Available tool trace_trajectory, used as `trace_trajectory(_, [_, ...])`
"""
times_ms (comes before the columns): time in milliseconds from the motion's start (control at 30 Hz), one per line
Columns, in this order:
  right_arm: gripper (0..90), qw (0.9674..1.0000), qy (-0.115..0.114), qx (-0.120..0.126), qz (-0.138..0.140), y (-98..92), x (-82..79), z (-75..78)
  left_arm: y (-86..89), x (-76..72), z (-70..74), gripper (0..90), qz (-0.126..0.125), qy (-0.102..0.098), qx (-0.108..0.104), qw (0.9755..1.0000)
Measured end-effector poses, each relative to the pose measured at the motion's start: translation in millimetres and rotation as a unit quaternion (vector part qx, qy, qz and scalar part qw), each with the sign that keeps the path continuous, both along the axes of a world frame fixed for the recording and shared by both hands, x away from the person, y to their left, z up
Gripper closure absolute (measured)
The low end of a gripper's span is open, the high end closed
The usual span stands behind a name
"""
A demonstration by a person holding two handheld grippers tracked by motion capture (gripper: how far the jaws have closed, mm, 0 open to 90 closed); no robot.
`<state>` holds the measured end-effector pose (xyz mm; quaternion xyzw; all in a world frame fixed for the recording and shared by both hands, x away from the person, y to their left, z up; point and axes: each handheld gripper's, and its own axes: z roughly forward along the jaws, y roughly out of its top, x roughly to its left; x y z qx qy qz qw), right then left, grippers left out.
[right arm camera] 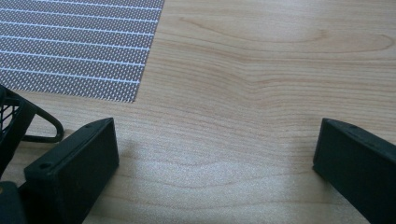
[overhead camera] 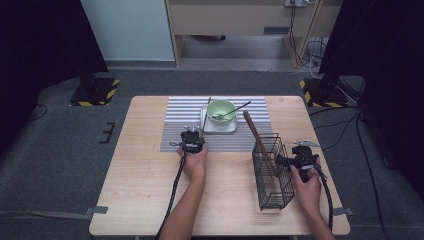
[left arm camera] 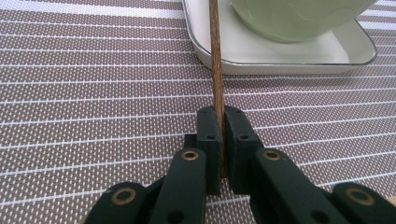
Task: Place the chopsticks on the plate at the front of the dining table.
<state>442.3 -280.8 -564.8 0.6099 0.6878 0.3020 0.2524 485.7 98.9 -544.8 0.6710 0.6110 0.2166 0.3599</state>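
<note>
Here the left gripper (left arm camera: 220, 140) has its two black jaws pinched tight on a thin brown wooden stick (left arm camera: 216, 60), which runs straight out from between them, over the striped mat (left arm camera: 93, 93) and up along the edge of the white square plate (left arm camera: 289, 65). On that plate sits a pale green bowl (left arm camera: 299, 18). From the high view the left gripper (overhead camera: 192, 141) lies on the mat's near edge, just short of the plate (overhead camera: 220, 127), with the person's left hand (overhead camera: 194, 162) behind it; the stick (overhead camera: 208, 107) continues past the plate's left side, and a dark-handled spoon (overhead camera: 231, 111) rests in the bowl (overhead camera: 221, 110), its handle pointing off to the right. The right gripper (right arm camera: 215, 158) has its jaws spread wide over bare wooden table (right arm camera: 261, 70), holding nothing, with a corner of the mat farther off and a bit of black wire at the left edge. In the high view this gripper (overhead camera: 300, 159) sits just beside the right side of a black wire basket (overhead camera: 272, 172), from which a long brown wooden piece (overhead camera: 256, 132) leans up toward the bowl.
</note>
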Motion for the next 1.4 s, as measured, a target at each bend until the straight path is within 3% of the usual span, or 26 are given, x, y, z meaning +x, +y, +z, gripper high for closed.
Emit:
trace_trajectory(600, [0.4,1.0,0.0,0.0,0.0,0.0,0.0,0.0,-7.5,-2.2,0.8,85.1,-0.002,-0.004,0.0,1.0])
trace_trajectory(1400, [0.4,1.0,0.0,0.0,0.0,0.0,0.0,0.0,-24.1,-5.8,-0.5,78.2,-0.017,-0.016,-0.02,0.9995])
